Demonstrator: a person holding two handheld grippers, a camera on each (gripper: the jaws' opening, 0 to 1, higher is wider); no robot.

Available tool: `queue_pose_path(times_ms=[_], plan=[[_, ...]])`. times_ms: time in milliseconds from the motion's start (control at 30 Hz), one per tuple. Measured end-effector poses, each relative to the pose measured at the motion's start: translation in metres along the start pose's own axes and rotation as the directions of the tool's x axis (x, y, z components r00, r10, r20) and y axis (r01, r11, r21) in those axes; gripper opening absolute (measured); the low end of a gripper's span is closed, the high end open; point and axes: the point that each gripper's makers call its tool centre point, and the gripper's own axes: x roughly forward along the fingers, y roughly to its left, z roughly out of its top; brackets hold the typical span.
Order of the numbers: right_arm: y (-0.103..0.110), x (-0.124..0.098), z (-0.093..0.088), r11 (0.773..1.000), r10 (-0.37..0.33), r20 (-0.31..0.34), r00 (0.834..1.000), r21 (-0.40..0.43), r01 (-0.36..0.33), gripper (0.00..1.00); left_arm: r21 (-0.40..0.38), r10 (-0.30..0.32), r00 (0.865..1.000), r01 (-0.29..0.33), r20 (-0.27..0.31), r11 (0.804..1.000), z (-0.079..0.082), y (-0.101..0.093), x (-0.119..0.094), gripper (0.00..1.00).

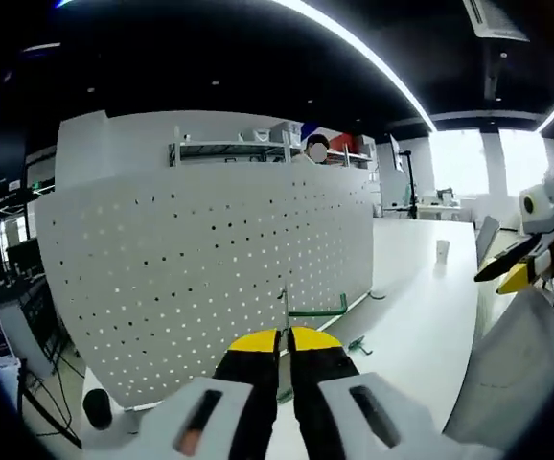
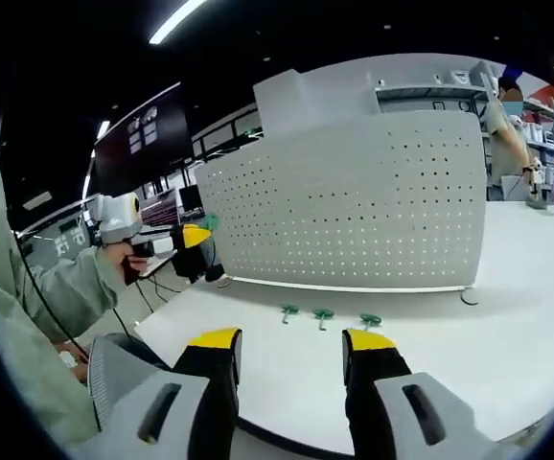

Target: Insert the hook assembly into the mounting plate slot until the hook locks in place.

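Hooks (image 2: 323,315) lie before pegboard (image 2: 354,206).

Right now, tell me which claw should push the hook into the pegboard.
Left. The left claw is shut on a green hook and points at the white pegboard. The right claw is open, holds nothing, and sits back from the board, with three spare hooks on the table.
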Motion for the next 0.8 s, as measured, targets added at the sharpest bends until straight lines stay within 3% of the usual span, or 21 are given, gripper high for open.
queue_pose_path(times_ms=[200, 433, 800], plan=[[0.006, 0.001, 0.005, 1.0, 0.012, 0.01, 1.0, -0.007, -0.012, 0.4, -0.007, 0.0, 1.0, 0.0, 0.022, 1.0, 0.006, -0.004, -0.006, 0.03], [0.014, 0.002, 0.012, 0.999, 0.033, 0.027, 0.999, 0.003, -0.033, 0.39, -0.061, -0.001, 0.999, 0.003, 0.033, 0.998, 0.004, -0.012, -0.015, 0.03], [0.027, 0.007, 0.019, 0.998, 0.062, 0.043, 0.997, -0.011, -0.061, 0.38, -0.079, -0.011, 0.998, 0.016, 0.059, 0.997, 0.005, -0.025, -0.022, 0.03]])
